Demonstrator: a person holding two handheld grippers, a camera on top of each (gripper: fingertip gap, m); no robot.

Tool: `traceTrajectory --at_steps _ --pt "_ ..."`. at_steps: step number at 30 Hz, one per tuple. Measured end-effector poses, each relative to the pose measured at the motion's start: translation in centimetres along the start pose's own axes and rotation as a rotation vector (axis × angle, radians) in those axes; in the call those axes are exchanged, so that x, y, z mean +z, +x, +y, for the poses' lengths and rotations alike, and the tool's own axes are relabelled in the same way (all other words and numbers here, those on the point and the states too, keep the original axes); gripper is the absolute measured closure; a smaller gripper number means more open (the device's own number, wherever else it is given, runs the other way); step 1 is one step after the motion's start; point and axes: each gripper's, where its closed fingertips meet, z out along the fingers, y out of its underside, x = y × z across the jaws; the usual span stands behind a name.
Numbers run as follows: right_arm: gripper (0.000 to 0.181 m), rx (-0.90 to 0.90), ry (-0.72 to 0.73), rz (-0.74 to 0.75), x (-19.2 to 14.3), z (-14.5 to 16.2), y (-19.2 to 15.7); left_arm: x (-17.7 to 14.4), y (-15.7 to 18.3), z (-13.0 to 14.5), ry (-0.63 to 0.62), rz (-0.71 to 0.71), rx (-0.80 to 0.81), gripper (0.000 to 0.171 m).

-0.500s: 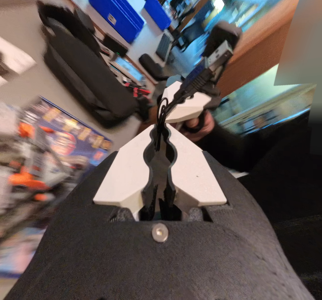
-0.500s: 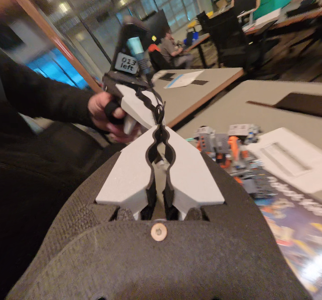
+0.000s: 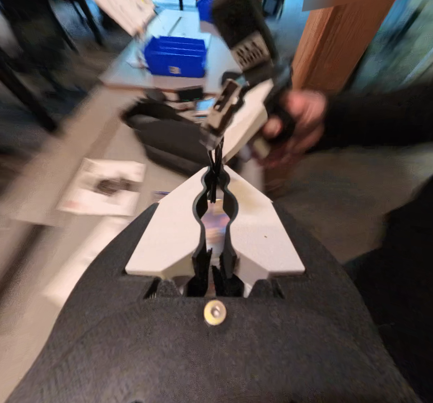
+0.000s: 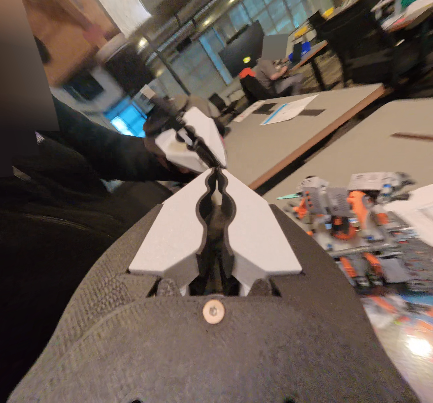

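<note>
In the left wrist view my left gripper [image 3: 215, 173] is shut on a bundle of thin black cord [image 3: 213, 189] that runs between its tips. The cord goes straight up into the right gripper [image 3: 216, 149], which a hand [image 3: 302, 120] holds just beyond, tip to tip with mine. In the right wrist view my right gripper [image 4: 216, 171] is shut, with a thin dark strand [image 4: 217, 177] pinched at its tips. The left gripper [image 4: 219, 163] meets it there, held by a hand in a black sleeve [image 4: 105, 148]. Most of the cord is hidden between the fingers.
An orange and grey brick model [image 4: 346, 216] stands on the grey table [image 4: 386, 139] to the right, on a colourful printed sheet [image 4: 410, 326]. A white booklet [image 3: 103, 188], a black bag [image 3: 168, 134], a blue bin [image 3: 175, 56] and a wooden post [image 3: 332, 40] lie ahead.
Both grippers have swung round together, still tip to tip on the cord. The left gripper has tipped from upright to slanting down toward the right gripper. Less cord shows between them.
</note>
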Motion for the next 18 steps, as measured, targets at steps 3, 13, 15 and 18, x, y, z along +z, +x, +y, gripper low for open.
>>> traceTrajectory --at_steps 3,13,15,18 --pt "0.181 0.161 0.095 -0.099 -0.3 -0.8 -0.1 0.0 -1.2 -0.9 -0.091 -0.387 0.982 0.167" --pt "0.181 -0.311 0.026 0.196 -1.8 -1.0 1.0 -1.4 -2.3 0.0 0.131 0.054 -0.463 0.133" --pt "0.181 -0.412 -0.006 0.226 -1.6 -0.9 0.7 -1.0 -1.0 -0.5 0.208 0.288 -0.804 0.131" --pt "0.181 -0.507 -0.04 0.236 -1.0 -0.7 0.2 -0.1 -0.5 -0.4 0.269 0.361 -0.962 0.131"
